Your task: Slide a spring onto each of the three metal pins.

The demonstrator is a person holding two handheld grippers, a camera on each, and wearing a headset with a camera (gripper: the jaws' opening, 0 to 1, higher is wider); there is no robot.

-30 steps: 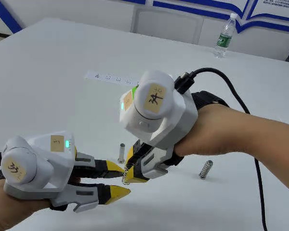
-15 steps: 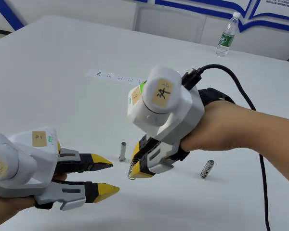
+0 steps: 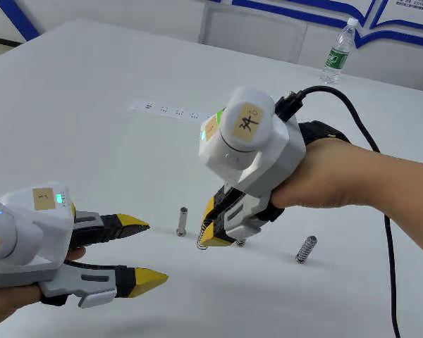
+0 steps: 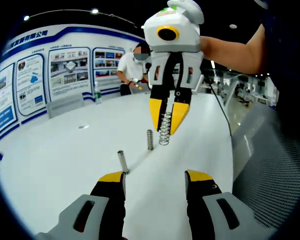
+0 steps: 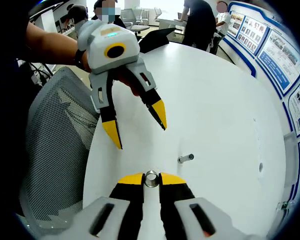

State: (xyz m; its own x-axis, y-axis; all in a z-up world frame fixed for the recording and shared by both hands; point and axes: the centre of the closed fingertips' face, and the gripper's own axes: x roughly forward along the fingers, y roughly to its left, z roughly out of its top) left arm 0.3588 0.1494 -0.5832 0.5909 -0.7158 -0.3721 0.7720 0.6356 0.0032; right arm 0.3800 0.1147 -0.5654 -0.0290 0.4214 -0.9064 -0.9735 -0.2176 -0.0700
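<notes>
Right gripper (image 3: 210, 241) pinching a spring (image 3: 201, 238), pin (image 3: 182, 221) just beside at its 10 o'clock; left gripper (image 3: 149, 251) spread, empty, at 9; second spring (image 3: 305, 248) at 3, open table (image 3: 92, 105) all round

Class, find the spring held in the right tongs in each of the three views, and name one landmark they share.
Head view: spring at the right tongs tips, just below centre.
Left gripper view: spring above centre.
Right gripper view: spring end-on, lower centre.
Shared landmark: the bare pin.
</notes>
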